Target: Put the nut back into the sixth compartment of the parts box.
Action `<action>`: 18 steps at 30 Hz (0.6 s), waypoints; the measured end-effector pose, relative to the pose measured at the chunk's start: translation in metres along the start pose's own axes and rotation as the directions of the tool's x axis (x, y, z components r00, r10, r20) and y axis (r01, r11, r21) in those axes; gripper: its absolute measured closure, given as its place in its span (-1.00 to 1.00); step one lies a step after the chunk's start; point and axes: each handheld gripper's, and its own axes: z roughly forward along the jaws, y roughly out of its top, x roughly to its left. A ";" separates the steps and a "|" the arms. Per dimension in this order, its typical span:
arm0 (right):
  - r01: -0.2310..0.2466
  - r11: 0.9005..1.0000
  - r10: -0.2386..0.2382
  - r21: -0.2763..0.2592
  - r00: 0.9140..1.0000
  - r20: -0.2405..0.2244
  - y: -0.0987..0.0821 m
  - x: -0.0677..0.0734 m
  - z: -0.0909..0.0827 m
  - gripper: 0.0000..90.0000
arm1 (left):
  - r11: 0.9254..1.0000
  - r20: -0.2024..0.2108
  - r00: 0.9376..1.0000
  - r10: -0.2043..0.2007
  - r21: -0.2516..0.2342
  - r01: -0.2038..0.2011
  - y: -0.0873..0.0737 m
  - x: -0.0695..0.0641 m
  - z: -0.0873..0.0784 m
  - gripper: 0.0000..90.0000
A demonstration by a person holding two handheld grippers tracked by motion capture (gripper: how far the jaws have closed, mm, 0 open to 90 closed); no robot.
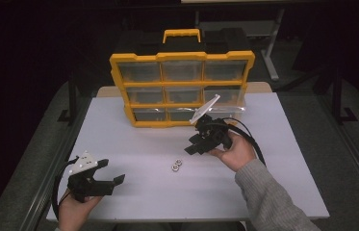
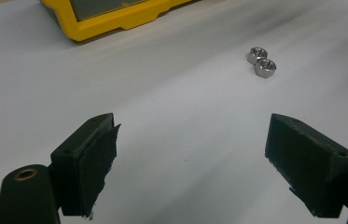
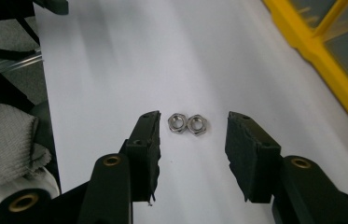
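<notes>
With the two nuts [image 3: 188, 124] lying touching on the white counter [image 3: 115, 60] ahead of the spread right claw [image 3: 192, 154], a clean pick called for centring on one nut alone, while the left claw [image 2: 190, 158] rested wide open

The yellow plastic organiser case with clear drawers [image 2: 111, 18] is cut off by the frame edges in both gripper views; its drawer contents cannot be made out.
</notes>
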 end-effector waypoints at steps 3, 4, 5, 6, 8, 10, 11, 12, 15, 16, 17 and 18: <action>-0.001 1.000 0.001 0.018 1.000 -0.003 -0.003 0.000 0.016 0.20 | 1.000 0.001 1.000 0.001 0.003 -0.001 0.000 0.001 0.000 -0.64; -0.009 1.000 0.009 0.018 1.000 -0.008 -0.004 0.000 0.021 0.20 | 1.000 0.002 1.000 -0.003 -0.001 0.003 0.000 0.000 0.000 -0.64; -0.010 1.000 0.010 0.026 1.000 -0.011 -0.006 -0.001 0.026 0.20 | 1.000 0.002 1.000 -0.003 -0.001 0.003 0.000 0.000 0.000 -0.64; -0.008 1.000 0.009 0.030 1.000 -0.013 -0.007 -0.002 0.031 0.20 | 1.000 0.001 1.000 -0.002 -0.002 0.002 0.000 0.000 0.000 -0.64; -0.005 0.999 0.006 0.040 1.000 -0.016 -0.009 -0.004 0.042 0.20 | 1.000 0.002 1.000 -0.001 -0.001 0.001 0.000 0.000 0.000 -0.64; -0.013 0.998 0.014 0.055 1.000 -0.018 -0.011 -0.004 0.052 0.21 | 1.000 0.002 1.000 0.002 0.001 -0.002 0.000 0.001 0.000 -0.64; -0.007 0.998 0.008 0.054 1.000 -0.017 -0.012 -0.006 0.057 0.22 | 1.000 0.002 1.000 0.003 0.002 -0.003 0.000 0.001 0.000 -0.64; -0.015 0.998 0.016 0.063 1.000 -0.018 -0.012 -0.006 0.061 0.22 | 1.000 0.001 1.000 0.004 0.003 -0.004 0.000 0.001 0.000 -0.64; -0.016 0.997 0.017 0.079 1.000 -0.018 -0.014 -0.008 0.073 0.24 | 1.000 0.001 1.000 -0.002 -0.003 0.002 0.000 0.001 0.000 -0.64; -0.011 0.996 0.012 0.085 1.000 -0.012 -0.014 -0.008 0.077 0.25 | 1.000 0.001 1.000 -0.001 -0.004 0.001 0.000 0.001 0.000 -0.64; -0.010 0.996 0.011 0.091 1.000 -0.012 -0.015 -0.008 0.081 0.26 | 1.000 0.002 1.000 -0.003 -0.006 0.003 0.000 0.001 0.000 -0.64; -0.004 0.996 0.004 0.092 1.000 -0.006 -0.015 -0.009 0.084 0.28 | 1.000 0.002 1.000 -0.002 -0.008 0.002 -0.001 0.001 0.000 -0.64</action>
